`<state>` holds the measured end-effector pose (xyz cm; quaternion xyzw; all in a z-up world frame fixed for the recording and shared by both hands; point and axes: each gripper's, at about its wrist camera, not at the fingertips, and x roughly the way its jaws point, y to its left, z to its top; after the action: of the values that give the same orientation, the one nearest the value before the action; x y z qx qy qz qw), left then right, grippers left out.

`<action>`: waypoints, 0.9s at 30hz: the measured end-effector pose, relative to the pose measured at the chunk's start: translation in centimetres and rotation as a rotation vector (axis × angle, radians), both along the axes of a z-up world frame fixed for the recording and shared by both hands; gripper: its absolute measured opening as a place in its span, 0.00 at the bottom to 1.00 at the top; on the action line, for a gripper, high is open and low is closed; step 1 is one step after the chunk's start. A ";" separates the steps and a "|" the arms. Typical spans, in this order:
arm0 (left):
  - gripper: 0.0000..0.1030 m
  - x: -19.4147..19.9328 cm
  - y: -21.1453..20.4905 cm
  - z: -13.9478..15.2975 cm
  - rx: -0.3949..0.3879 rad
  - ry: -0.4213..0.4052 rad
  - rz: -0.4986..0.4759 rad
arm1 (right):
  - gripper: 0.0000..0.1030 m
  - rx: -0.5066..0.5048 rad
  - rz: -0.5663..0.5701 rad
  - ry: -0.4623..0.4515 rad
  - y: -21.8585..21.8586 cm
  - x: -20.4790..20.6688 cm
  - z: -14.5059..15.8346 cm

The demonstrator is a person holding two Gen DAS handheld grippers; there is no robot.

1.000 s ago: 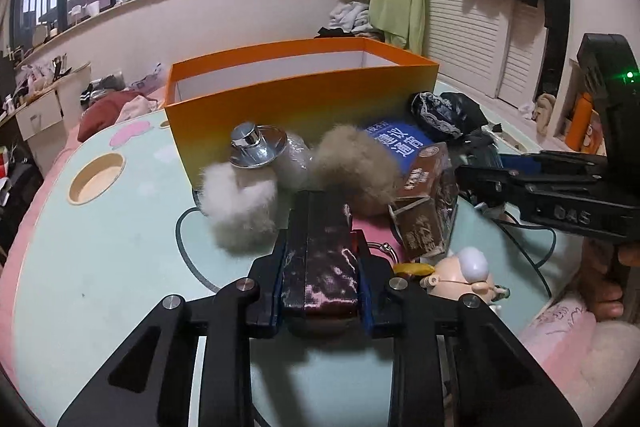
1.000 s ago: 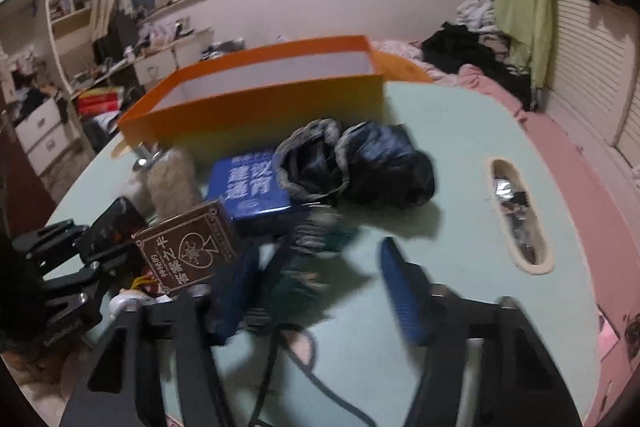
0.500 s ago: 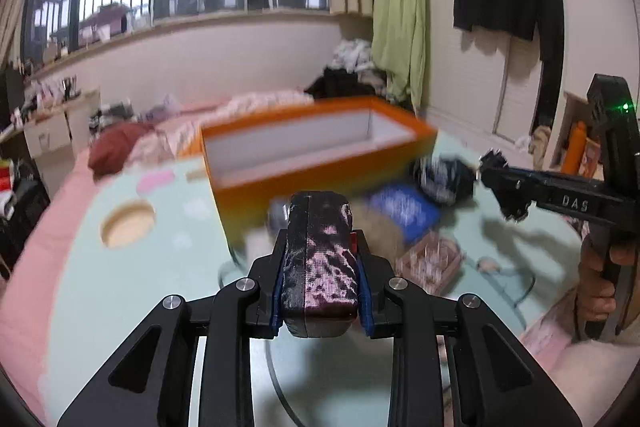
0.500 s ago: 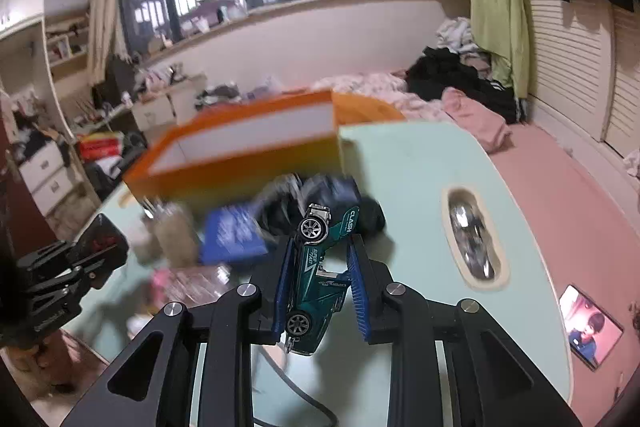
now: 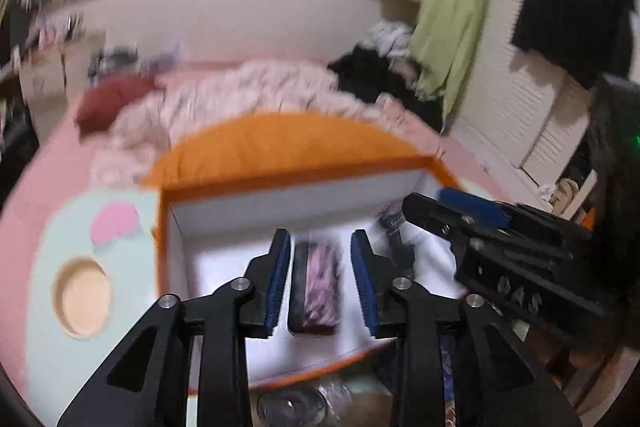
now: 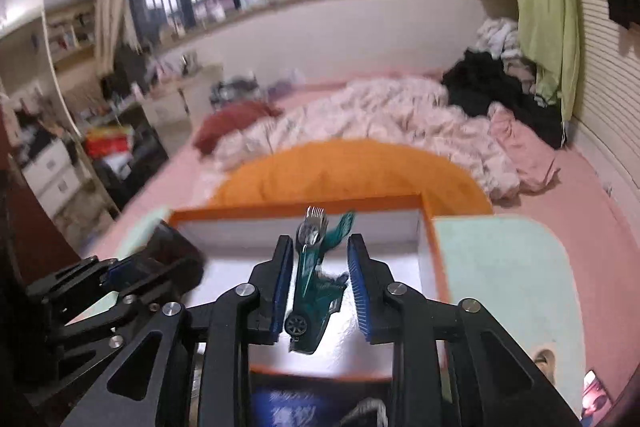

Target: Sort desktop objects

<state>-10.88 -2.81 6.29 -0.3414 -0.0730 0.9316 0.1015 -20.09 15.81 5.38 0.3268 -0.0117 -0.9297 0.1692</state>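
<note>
Left gripper (image 5: 320,279): jaws opening; dark pink-patterned block (image 5: 316,287) sitting between the blue pads, gaps showing on both sides, apparently dropping free.
Right gripper (image 6: 318,291): jaws opening; green toy car (image 6: 314,291) hanging nose-up between the pads, near the left pad, clear of the right one.
Orange box (image 6: 434,259): lying directly beneath both grippers, white floor showing.
Handling advice: both grippers are best kept steady over the box floor, jaws widening fully, until each item is falling clear of the rim.
Beyond: bed with rumpled bedding (image 6: 380,115).
</note>
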 end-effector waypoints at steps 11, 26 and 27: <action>0.78 8.4 -0.4 2.6 0.019 0.191 -0.076 | 0.96 -0.049 -0.057 0.203 3.9 7.3 2.1; 0.80 19.8 1.1 -7.3 -0.132 0.078 -0.234 | 0.99 0.091 0.080 0.048 7.1 18.6 -8.5; 0.82 20.3 1.9 -7.8 -0.188 0.126 -0.225 | 1.00 0.110 0.075 0.026 6.9 18.4 -9.1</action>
<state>9.38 -0.92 -1.48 -0.2964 0.0596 0.9365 0.1774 -1.68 22.70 -3.69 0.3237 0.0539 -0.9262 0.1859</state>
